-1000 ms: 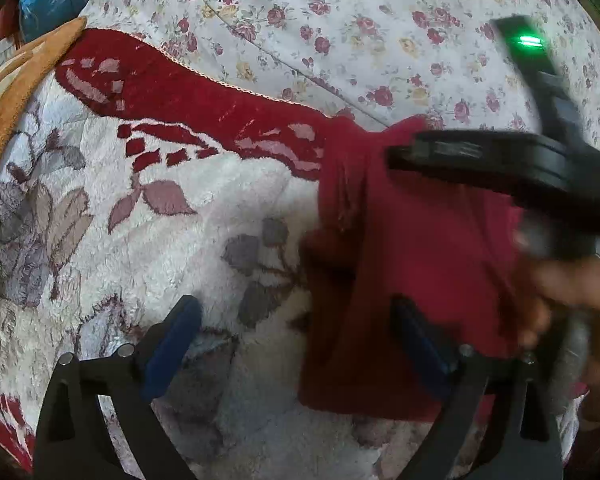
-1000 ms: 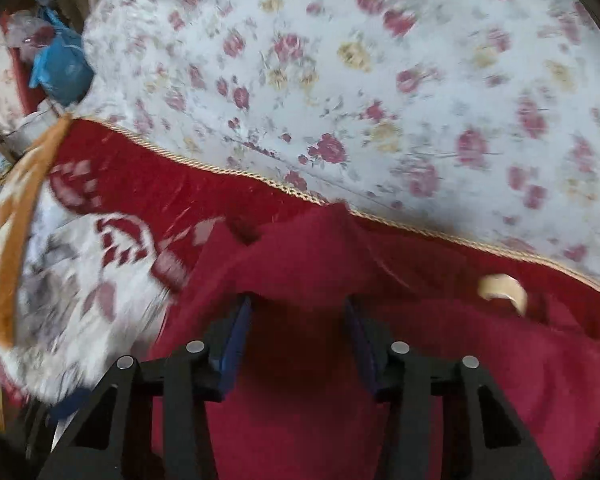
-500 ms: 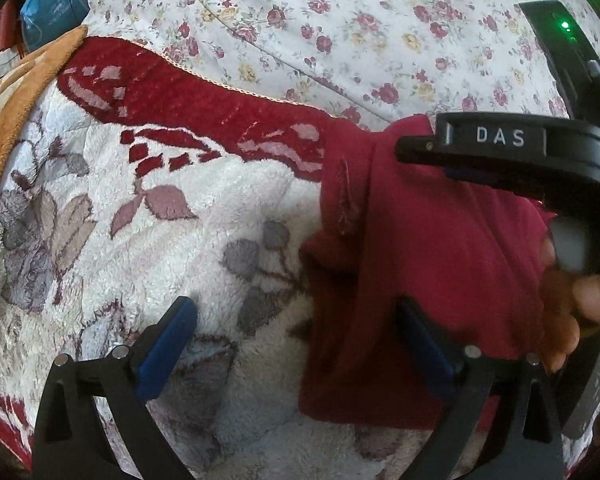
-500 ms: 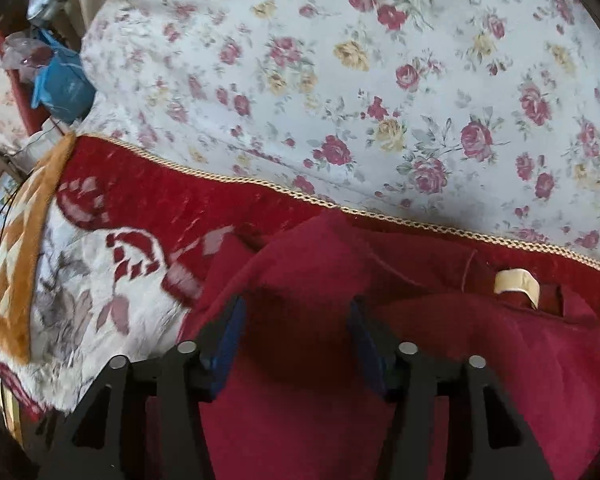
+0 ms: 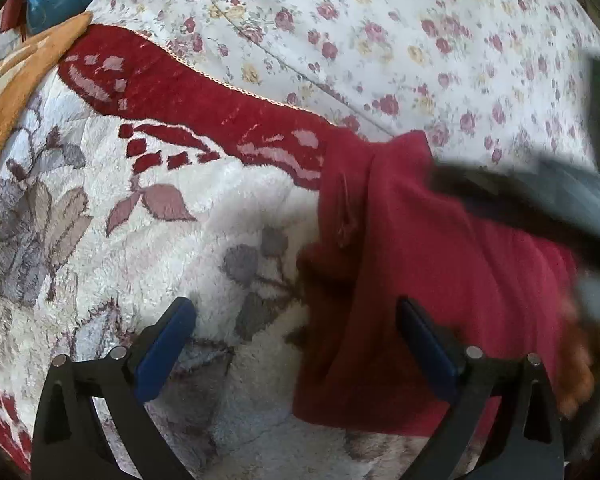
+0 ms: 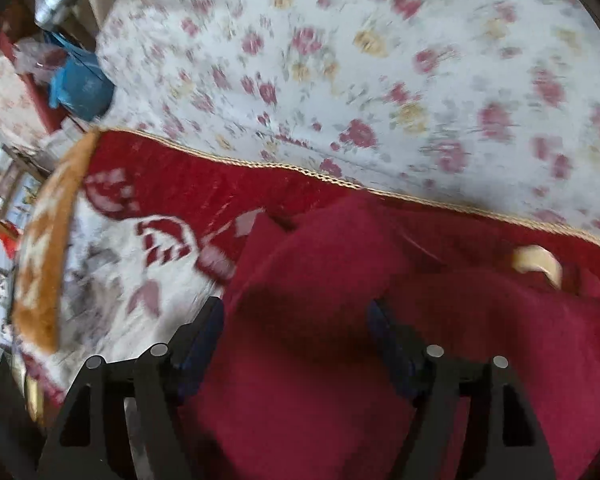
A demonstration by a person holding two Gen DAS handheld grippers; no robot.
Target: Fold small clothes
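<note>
— So, where is the dark red fabric garment (image 5: 432,264) lying?

— On the fluffy white blanket with grey leaves and a red woven border (image 5: 148,208), which covers the bed. Beyond the border's gold cord lies a white sheet printed with small red and yellow roses (image 5: 380,40). The garment is bunched, its folded left edge reaching up to the red border.

— And the left gripper (image 5: 296,344)?

— Its blue-padded jaws stand wide apart. The left pad hangs over bare blanket, the right pad over the garment's lower part; neither presses on cloth, so it holds nothing.

— The right gripper (image 6: 296,340)?

— From its own camera the view is blurred, but the jaws are spread and have just been opening. A raised hump of the garment (image 6: 340,264) sits between them, yet the pads do not pinch it. A cream label (image 6: 540,262) shows at the garment's neckline to the right.

— Anything else?

— In the left wrist view the right gripper's dark body (image 5: 540,200) crosses above the garment, with a hand (image 5: 580,364) on it at the right edge. A blue bag (image 6: 80,88) sits beyond the bed's far corner.
</note>
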